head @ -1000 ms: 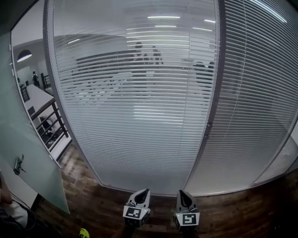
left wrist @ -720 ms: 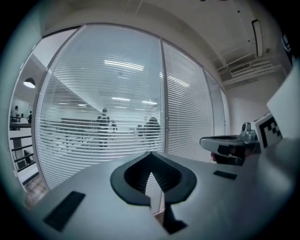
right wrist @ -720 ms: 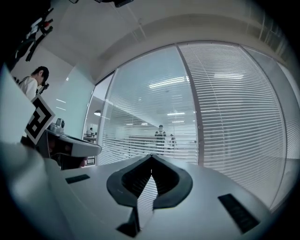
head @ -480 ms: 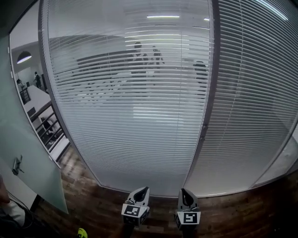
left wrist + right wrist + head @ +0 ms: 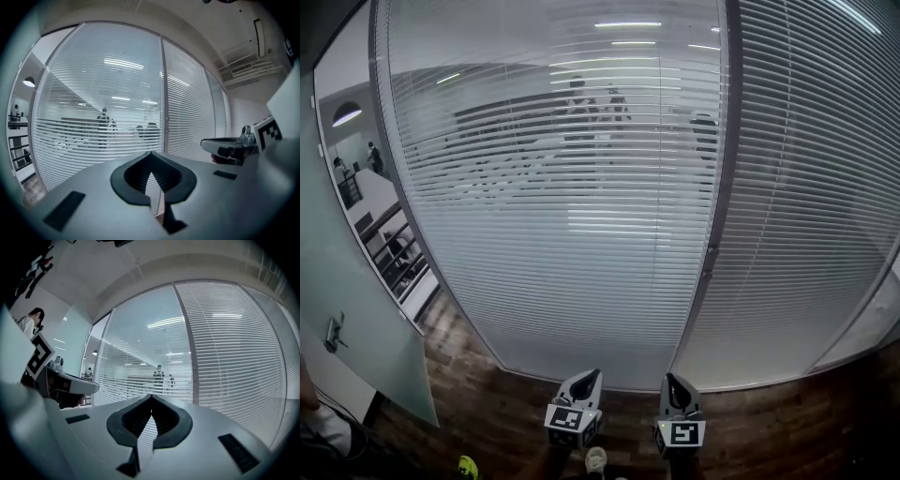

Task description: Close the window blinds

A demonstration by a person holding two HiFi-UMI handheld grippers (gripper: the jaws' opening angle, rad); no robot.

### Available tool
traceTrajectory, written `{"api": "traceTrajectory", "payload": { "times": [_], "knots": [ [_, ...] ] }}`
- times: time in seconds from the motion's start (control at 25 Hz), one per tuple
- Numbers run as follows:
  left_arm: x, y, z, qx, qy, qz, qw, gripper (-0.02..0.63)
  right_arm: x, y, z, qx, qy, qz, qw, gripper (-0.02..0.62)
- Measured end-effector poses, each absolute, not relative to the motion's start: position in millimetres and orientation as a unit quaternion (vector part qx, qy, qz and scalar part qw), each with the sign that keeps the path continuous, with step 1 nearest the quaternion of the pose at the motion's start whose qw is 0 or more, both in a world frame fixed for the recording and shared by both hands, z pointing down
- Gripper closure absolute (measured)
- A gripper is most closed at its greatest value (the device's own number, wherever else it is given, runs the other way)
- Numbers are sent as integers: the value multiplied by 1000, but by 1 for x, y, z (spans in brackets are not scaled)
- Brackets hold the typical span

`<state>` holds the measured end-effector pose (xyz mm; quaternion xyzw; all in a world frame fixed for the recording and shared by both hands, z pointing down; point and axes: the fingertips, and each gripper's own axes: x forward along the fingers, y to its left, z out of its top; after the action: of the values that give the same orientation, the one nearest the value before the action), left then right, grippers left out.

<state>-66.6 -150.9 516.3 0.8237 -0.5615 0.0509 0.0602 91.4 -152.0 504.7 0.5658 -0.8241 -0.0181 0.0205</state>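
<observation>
You nudged both slightly forward, yet the left hand-held gripper [image 5: 591, 375] and right hand-held gripper [image 5: 672, 380] kept their jaws together, holding nothing. The window blinds [image 5: 581, 234] hung ahead, well apart from them, slats still see-through, so closing hadn't begun.

Pointing the right gripper [image 5: 151, 396] at the window blinds [image 5: 140, 357], well apart from them. Pressing the fingers [image 5: 127, 422] together at the tips, gripping nothing, with pale slats showing through the narrow slit lower down. Facing two glass panels split by an upright frame post [image 5: 186, 343]. Seeing through the tilted-open slats of the left panel to two figures [image 5: 161, 376] standing beyond the glass, under ceiling lights [image 5: 164, 324]. Meeting only flat, shut slats on the right-panel blinds [image 5: 234, 357]. Catching the left gripper [image 5: 89, 387] side-on at the left edge, with its marker cube [image 5: 40, 357], and a person [image 5: 29, 324] in a white top behind it.
</observation>
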Motion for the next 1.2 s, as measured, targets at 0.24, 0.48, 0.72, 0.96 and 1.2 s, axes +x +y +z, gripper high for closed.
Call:
{"api": "traceTrajectory", "payload": {
  "times": [0.24, 0.48, 0.72, 0.96, 1.2],
  "knots": [
    [-70, -168, 515, 822, -564, 54, 62, 606, 86, -171, 512, 562, -826, -29, 21, 592],
    [-75, -189, 517, 833, -549, 47, 58, 606, 75, -189, 503, 576, -817, -20, 29, 592],
    [-74, -226, 521, 841, -537, 46, 53, 606, 70, -224, 505, 583, -812, -21, 35, 592],
    [-82, -257, 515, 839, -538, 39, 67, 606, 69, -244, 507, 589, -808, -13, 33, 592],
    [-80, -284, 521, 852, -519, 33, 69, 606, 67, -266, 520, 601, -798, 0, 49, 592]
  ]
}}
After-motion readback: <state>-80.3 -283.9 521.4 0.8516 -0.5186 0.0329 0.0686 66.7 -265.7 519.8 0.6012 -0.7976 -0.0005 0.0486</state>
